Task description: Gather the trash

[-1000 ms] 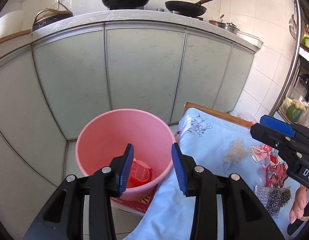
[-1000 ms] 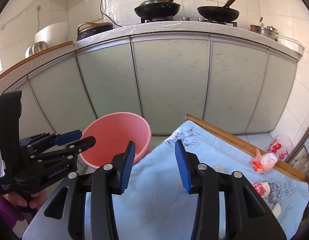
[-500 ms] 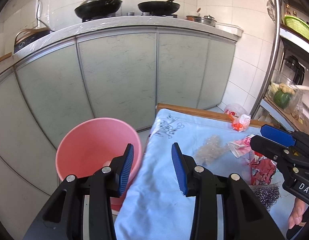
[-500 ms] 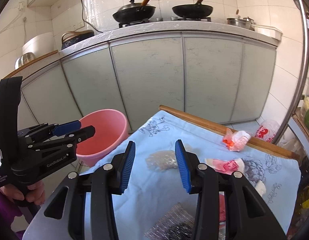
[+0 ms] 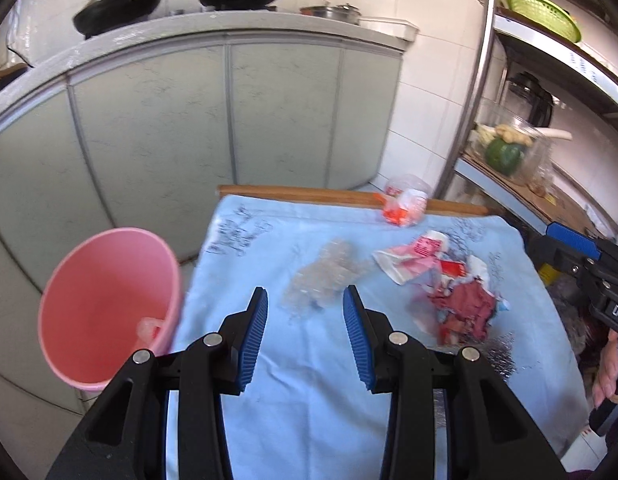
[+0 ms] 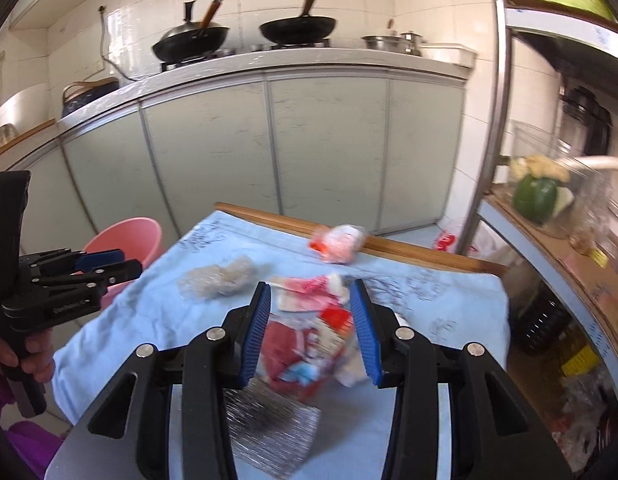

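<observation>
Red wrapper pile (image 6: 305,348) lies on blue cloth (image 6: 149,320), framed between your right gripper (image 6: 311,328) pads, contact unclear. Clear plastic wad (image 5: 325,276) just ahead of your left gripper (image 5: 305,334). Both half spread, empty. Pink bucket (image 5: 105,304) beside table's left edge.

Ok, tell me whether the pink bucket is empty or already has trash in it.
Not empty. The left wrist view shows the pink bucket holding at least one pale, clear-looking piece near its bottom; what it is cannot be told.
</observation>
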`<state>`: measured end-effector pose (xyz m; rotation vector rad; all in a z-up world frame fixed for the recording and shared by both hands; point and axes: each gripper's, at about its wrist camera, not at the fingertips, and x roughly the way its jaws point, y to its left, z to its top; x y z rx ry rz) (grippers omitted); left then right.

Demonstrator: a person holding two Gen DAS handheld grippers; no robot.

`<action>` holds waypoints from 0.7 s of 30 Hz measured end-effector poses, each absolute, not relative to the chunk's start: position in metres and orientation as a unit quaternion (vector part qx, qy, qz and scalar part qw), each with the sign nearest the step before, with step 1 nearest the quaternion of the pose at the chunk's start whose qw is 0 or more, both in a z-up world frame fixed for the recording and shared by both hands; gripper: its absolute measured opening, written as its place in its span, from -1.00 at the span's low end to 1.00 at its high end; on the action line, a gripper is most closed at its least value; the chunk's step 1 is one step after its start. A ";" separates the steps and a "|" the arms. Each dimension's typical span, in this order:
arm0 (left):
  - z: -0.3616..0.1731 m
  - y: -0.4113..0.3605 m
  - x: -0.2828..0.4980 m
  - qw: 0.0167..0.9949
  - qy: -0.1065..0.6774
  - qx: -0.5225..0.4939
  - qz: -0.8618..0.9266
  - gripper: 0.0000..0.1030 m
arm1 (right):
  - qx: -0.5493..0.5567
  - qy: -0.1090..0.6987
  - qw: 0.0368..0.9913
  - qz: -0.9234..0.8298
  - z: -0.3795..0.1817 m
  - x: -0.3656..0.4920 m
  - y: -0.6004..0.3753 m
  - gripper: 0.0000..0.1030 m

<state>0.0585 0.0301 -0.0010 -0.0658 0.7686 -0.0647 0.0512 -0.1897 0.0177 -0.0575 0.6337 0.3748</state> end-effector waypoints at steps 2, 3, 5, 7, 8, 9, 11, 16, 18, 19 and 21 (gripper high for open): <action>-0.004 0.022 0.060 0.922 0.381 -0.035 -0.053 -0.25 | -0.020 0.316 0.934 0.168 0.012 0.048 -0.206 -0.18; -0.006 0.019 0.062 0.923 0.380 -0.030 -0.057 -0.25 | -0.015 0.321 0.933 0.162 0.009 0.048 -0.212 -0.18; -0.010 0.013 0.065 0.922 0.381 -0.019 -0.062 -0.25 | -0.001 0.332 0.931 0.153 0.000 0.048 -0.225 -0.18; -0.015 0.011 0.072 0.920 0.386 -0.009 -0.063 -0.25 | 0.012 0.344 0.927 0.147 -0.010 0.048 -0.234 -0.18; -0.019 0.009 0.080 0.918 0.392 0.001 -0.061 -0.25 | 0.017 0.348 0.926 0.146 -0.013 0.048 -0.235 -0.18; -0.023 0.008 0.085 0.916 0.397 0.007 -0.061 -0.25 | 0.024 0.354 0.924 0.146 -0.017 0.049 -0.237 -0.18; -0.031 0.007 0.097 0.912 0.406 0.016 -0.057 -0.25 | 0.032 0.362 0.920 0.145 -0.023 0.050 -0.240 -0.18; -0.045 0.009 0.123 0.905 0.421 0.026 -0.053 -0.25 | 0.044 0.373 0.915 0.150 -0.031 0.054 -0.239 -0.18; -0.050 0.009 0.131 0.902 0.428 0.032 -0.056 -0.25 | 0.048 0.375 0.912 0.157 -0.031 0.056 -0.238 -0.18; -0.053 0.009 0.135 0.900 0.431 0.034 -0.059 -0.25 | 0.050 0.377 0.911 0.159 -0.031 0.059 -0.238 -0.18; -0.058 0.009 0.139 0.895 0.439 0.036 -0.062 -0.25 | 0.055 0.380 0.909 0.165 -0.030 0.066 -0.236 -0.18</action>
